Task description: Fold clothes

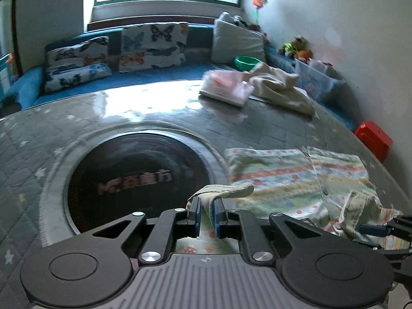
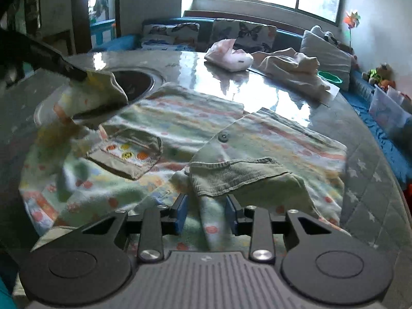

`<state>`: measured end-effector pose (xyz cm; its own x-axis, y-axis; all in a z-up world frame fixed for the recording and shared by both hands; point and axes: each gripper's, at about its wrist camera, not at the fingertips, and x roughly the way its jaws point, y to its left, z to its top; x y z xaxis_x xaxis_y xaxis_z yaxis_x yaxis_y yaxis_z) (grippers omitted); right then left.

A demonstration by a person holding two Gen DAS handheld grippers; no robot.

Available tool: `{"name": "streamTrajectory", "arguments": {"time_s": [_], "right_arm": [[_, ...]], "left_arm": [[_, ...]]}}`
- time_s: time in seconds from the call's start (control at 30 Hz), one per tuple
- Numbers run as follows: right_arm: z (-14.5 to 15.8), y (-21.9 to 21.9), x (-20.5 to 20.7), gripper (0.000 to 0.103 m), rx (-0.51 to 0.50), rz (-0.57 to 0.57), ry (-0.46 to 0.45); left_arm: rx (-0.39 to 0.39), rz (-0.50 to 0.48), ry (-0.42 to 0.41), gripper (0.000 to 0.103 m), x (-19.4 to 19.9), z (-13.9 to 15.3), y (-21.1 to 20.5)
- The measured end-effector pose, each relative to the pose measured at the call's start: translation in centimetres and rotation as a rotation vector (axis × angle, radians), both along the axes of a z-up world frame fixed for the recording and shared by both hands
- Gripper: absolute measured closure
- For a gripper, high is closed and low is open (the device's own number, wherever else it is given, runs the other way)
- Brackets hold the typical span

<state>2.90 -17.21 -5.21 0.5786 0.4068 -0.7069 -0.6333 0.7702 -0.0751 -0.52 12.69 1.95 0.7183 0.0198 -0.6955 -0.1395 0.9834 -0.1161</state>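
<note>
Between my left claw's (image 1: 207, 215) blue pads (image 1: 197, 213) a fold of soft cloth is pinched; the jaws stand close together on it. It is a cuff of the small shirt (image 1: 278, 172), a flannel-like garment with pastel stripes and dots and khaki corduroy trim. My right claw (image 2: 206, 215) stands wider, with a ridge of the same shirt (image 2: 180, 128) rising between its pads; whether they press it I cannot tell. Just ahead of the right claw lies a corduroy flap (image 2: 239, 177), then a button (image 2: 223, 137) and a patch pocket (image 2: 128, 154) off to the left.

I judge that I am mid-fold, lifting the near edge. Next, both claws should carry it forward together and lay it flat, keeping the limp cloth from bunching.

Beyond the shirt the glossy round table (image 1: 159, 103) shines, with a dark round inset (image 1: 136, 177) ahead of my left claw. Farther off lie a crumpled cream garment (image 2: 291, 69) and a pink bundle (image 2: 229, 56), then butterfly cushions (image 1: 152, 46).
</note>
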Motion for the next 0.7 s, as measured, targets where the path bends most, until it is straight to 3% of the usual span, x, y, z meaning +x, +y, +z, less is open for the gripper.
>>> {"name": "streamTrajectory", "arguments": {"time_s": [0.07, 0.17, 0.47, 0.57, 0.7], "right_arm": [[0.1, 0.2, -0.1, 0.091, -0.023, -0.009, -0.021], [0.4, -0.1, -0.3, 0.099, -0.049, -0.025, -0.057], [2.5, -3.9, 0.3, 0.101, -0.110, -0.172, -0.173], [3.2, -5.9, 1.0, 0.100, -0.082, -0.235, -0.156], [3.1, -5.6, 0.5, 0.096, -0.028, -0.187, -0.105]], "left_arm": [[-0.006, 0.027, -0.010, 0.092, -0.8, 0.2, 0.9], [-0.011, 0.066, -0.019, 0.092, -1.9, 0.4, 2.3], [-0.010, 0.175, -0.019, 0.093, -4.9, 0.5, 5.9], [-0.009, 0.149, -0.010, 0.093, -5.2, 0.3, 5.3], [-0.015, 0.081, -0.001, 0.090, -4.3, -0.1, 3.1]]}}
